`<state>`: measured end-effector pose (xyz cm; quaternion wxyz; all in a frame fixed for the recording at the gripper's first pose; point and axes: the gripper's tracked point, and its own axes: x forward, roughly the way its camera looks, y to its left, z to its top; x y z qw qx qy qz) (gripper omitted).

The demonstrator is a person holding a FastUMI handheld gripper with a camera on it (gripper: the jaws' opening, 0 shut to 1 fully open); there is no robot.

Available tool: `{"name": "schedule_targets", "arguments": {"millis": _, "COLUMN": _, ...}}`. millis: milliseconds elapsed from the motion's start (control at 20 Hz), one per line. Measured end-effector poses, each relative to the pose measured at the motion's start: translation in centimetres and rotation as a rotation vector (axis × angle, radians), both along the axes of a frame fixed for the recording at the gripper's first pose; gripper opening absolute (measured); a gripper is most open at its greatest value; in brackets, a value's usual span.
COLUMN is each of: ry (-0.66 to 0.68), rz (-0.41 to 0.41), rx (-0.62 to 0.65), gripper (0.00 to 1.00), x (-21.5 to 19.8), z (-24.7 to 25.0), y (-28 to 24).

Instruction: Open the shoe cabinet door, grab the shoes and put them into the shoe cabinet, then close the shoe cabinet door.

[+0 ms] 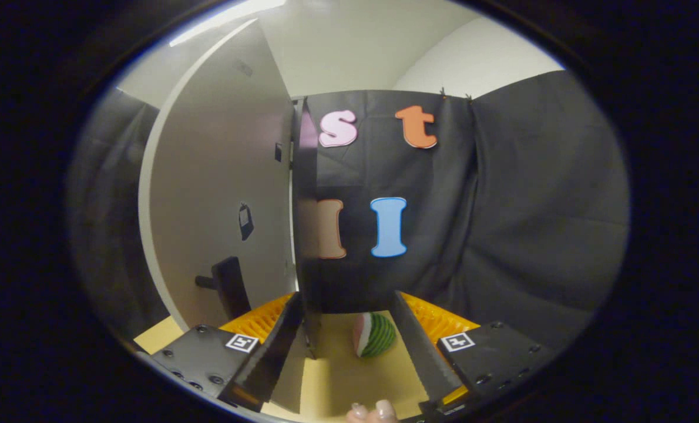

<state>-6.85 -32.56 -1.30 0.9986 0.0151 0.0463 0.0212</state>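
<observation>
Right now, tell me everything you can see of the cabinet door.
The cabinet door is a tall, flat, pale grey panel, smooth like painted board, swung open and seen at an angle. A dark handle juts from its lower face, with small dark marks above. Its dark free edge runs down just beside the open gripper's left finger, which doesn't clamp it.

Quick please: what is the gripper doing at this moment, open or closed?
Gripper: open, holding nothing; the cabinet door edge stands by its left finger.
</observation>
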Motion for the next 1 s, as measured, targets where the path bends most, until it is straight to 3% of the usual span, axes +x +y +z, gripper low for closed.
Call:
{"name": "schedule_targets", "arguments": {"millis": 200, "ry": 0.0, "rz": 0.057, "rx": 0.009, "gripper": 0.95, "x": 1.0, "z": -0.1, "y": 1.0}}
{"name": "schedule_targets", "arguments": {"millis": 650, "ry": -0.012, "rz": 0.093, "rx": 0.004, "gripper": 0.94, "x": 0.5, "z": -0.1, "y": 5.3}}
{"name": "schedule_targets", "arguments": {"millis": 1000, "ry": -0.022, "rz": 0.058, "rx": 0.012, "gripper": 0.94, "x": -0.1, "z": -0.2, "y": 11.6}}
